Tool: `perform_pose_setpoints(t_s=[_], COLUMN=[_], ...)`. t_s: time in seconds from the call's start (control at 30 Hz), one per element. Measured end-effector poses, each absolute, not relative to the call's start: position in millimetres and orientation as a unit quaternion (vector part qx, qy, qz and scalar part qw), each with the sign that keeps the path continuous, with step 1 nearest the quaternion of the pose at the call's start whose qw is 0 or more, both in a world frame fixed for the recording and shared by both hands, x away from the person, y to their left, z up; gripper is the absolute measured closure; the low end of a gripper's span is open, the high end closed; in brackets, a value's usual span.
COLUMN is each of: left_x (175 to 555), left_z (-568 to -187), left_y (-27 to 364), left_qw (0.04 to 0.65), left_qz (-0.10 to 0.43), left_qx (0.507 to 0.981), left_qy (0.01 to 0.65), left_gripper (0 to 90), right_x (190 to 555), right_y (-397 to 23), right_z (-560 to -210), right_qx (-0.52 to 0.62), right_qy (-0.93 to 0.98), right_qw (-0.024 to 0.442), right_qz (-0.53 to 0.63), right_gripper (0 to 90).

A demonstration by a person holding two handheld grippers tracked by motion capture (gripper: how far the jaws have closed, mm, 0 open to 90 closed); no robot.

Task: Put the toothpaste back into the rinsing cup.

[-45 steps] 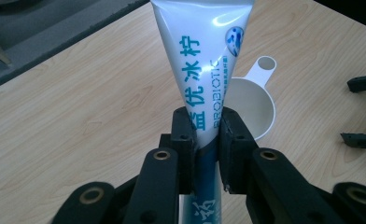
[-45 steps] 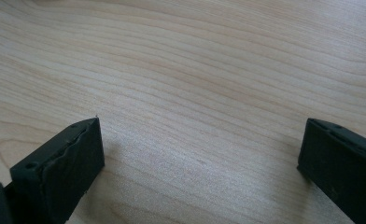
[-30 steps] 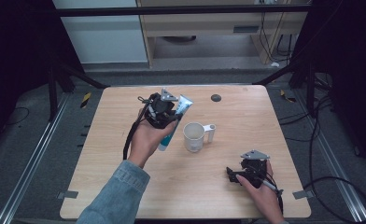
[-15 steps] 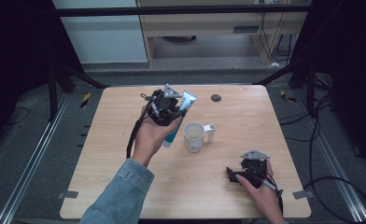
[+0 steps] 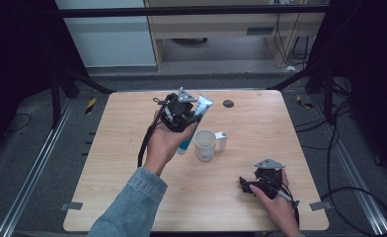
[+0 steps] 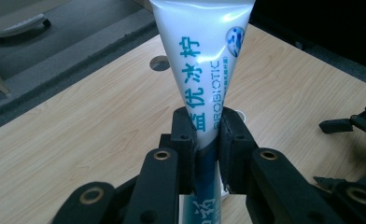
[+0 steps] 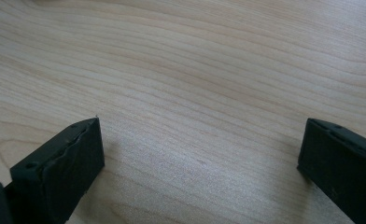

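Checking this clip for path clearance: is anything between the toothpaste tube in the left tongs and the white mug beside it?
Nothing visible blocks it. The left tongs are shut on the toothpaste tube, held above the table just left of the white mug, whose mouth is open. The right tongs sit open, apart, near the table's front edge.

Left gripper (image 6: 204,140) clamped; right gripper (image 7: 200,154) agape.
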State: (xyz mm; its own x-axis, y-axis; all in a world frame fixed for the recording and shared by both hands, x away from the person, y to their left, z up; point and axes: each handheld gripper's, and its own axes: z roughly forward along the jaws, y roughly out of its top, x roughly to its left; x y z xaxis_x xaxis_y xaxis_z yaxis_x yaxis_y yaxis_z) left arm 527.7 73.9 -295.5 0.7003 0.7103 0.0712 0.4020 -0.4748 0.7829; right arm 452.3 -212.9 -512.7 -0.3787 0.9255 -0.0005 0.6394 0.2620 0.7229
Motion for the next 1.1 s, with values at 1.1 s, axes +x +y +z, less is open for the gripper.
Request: perform_pose_setpoints(t_s=[1.1], left_x=[524.8], left_z=[-288.2], left_y=[53.4], left_qw=[0.414], left_qz=[0.209], left_qx=[0.824], left_qy=[0.325], left_gripper=[77.6], right_x=[452.4], right_y=[-213.0], right_z=[-513.0], right_qx=[0.512], right_qy=[0.764], right_qw=[0.220], right_qz=[0.326], right_gripper=[0.4])
